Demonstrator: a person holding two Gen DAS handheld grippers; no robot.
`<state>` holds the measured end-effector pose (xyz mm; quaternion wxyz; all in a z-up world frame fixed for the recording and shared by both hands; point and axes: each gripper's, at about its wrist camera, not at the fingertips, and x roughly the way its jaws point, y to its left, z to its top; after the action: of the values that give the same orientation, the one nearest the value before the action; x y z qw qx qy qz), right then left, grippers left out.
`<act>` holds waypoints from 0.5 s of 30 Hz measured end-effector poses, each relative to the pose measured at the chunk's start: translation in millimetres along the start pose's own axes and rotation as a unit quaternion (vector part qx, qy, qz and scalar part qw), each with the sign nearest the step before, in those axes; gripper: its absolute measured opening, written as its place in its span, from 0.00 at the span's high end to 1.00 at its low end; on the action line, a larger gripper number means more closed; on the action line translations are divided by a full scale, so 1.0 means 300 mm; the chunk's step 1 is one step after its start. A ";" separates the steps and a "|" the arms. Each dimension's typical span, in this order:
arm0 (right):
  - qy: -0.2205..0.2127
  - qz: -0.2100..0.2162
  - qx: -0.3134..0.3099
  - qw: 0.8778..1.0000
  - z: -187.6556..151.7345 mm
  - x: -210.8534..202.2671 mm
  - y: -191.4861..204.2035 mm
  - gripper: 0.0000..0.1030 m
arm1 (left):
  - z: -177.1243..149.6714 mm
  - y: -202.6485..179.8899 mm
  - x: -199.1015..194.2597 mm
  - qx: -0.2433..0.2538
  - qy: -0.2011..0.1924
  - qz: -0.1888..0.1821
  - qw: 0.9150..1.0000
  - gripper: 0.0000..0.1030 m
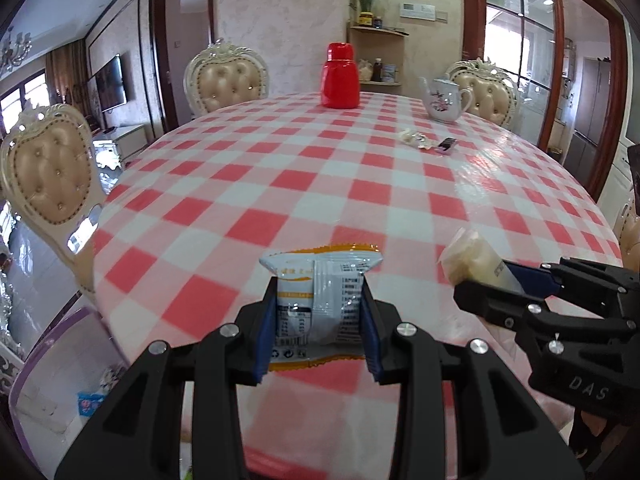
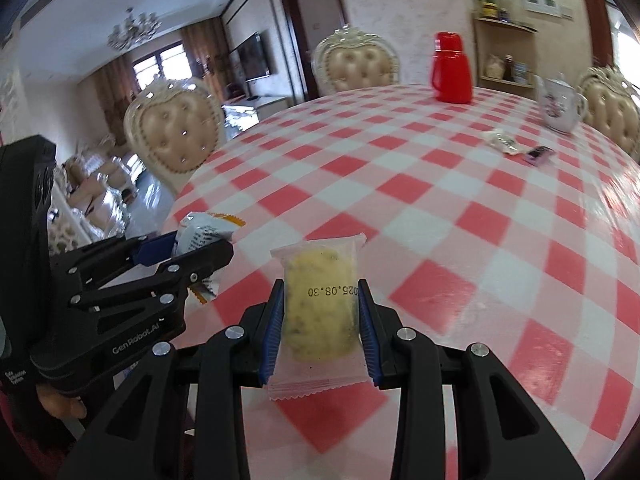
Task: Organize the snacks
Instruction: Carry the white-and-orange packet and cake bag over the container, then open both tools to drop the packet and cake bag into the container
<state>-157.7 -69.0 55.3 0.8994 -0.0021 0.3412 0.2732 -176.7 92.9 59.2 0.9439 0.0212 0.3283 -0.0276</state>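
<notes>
Over on the far left, a purple-rimmed bin (image 1: 60,364) sits off the edge of the checked counter (image 1: 280,184), with what looks like a small packet inside, though that part is blurred. Next along, the left tool (image 1: 319,320) is clamped snugly on a blue-and-white snack packet (image 1: 320,292), blue pads pressing both sides, the packet lifted above the cloth. Moving right, the right tool (image 2: 321,324) has its jaws closed just as firmly on a clear-wrapped biscuit (image 2: 320,304), date stamp facing the camera, also carried in the air beside its neighbour. Both snacks are in hand, so this reads as the carry stage, picking done and placing not yet made. Farther back on the right, a crumpled wrapper (image 1: 414,138) and a small purple item (image 1: 566,145) lie near a white teapot (image 1: 444,100), with a red flask (image 1: 340,76) at the far end. The next move likely calls for swinging each packet toward the bin at left, lowering over it, and only then easing the jaws apart so nothing drops on the cloth.
</notes>
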 end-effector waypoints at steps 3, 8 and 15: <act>0.009 0.009 -0.015 1.000 -0.007 0.021 0.055 0.67 | -0.019 0.059 -0.016 -0.007 0.003 0.009 1.000 0.64; 0.026 0.030 -0.043 0.998 -0.020 0.062 0.161 0.67 | -0.042 0.150 -0.056 -0.017 0.004 0.030 0.999 0.64; 0.043 0.058 -0.092 0.993 -0.040 0.099 0.311 0.67 | -0.059 0.266 -0.097 -0.020 0.013 0.066 0.998 0.64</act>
<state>-192.6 22.7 44.9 0.8625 -0.0774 0.3526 0.3546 -205.2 174.6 65.2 0.9397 0.0246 0.3385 0.0413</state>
